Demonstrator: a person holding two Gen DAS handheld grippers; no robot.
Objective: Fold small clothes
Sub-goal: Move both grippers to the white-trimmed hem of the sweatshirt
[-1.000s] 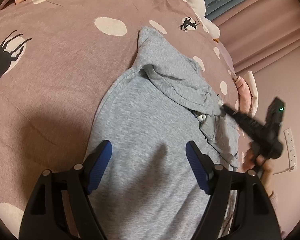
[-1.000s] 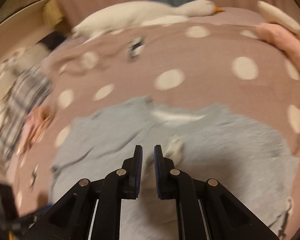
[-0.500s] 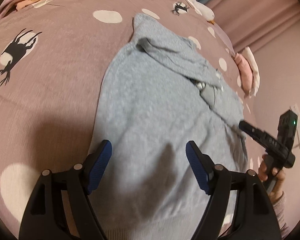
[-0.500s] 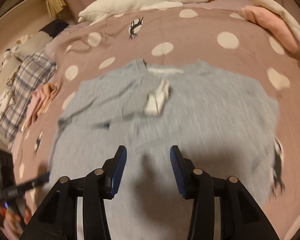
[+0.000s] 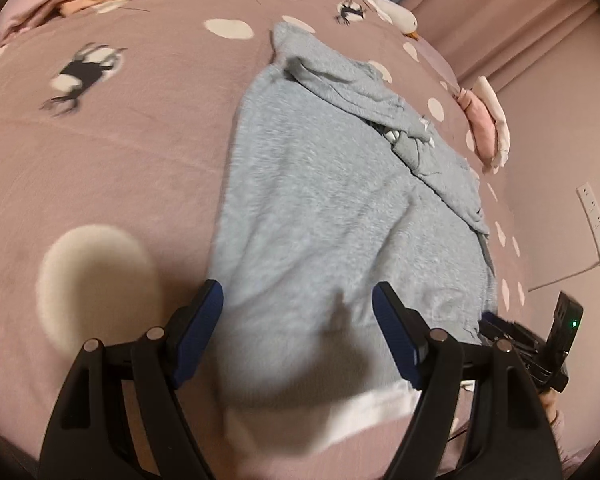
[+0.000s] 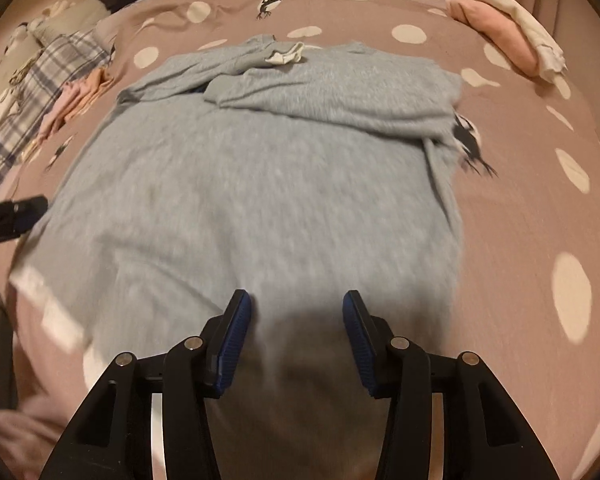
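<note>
Right gripper (image 6: 296, 320) has just been opening from nearly closed, jaws now partly apart over the grey sweater's (image 6: 252, 184) hem end, nothing between them. Left gripper (image 5: 298, 312) hangs wide open over the same hem, holding nothing. Sweater lies flat on the polka-dot bedspread (image 5: 100, 152), sleeves folded across its chest, both grippers having pulled back from the collar end. Folded pink clothes (image 6: 496, 32) sit beyond it.

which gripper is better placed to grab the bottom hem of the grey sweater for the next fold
Neither clearly; slight edge to left. The left gripper hangs open over the grey sweater near its hem corner. The right gripper, whose jaws have just been opening with nothing between them, hovers mid-hem.
</note>
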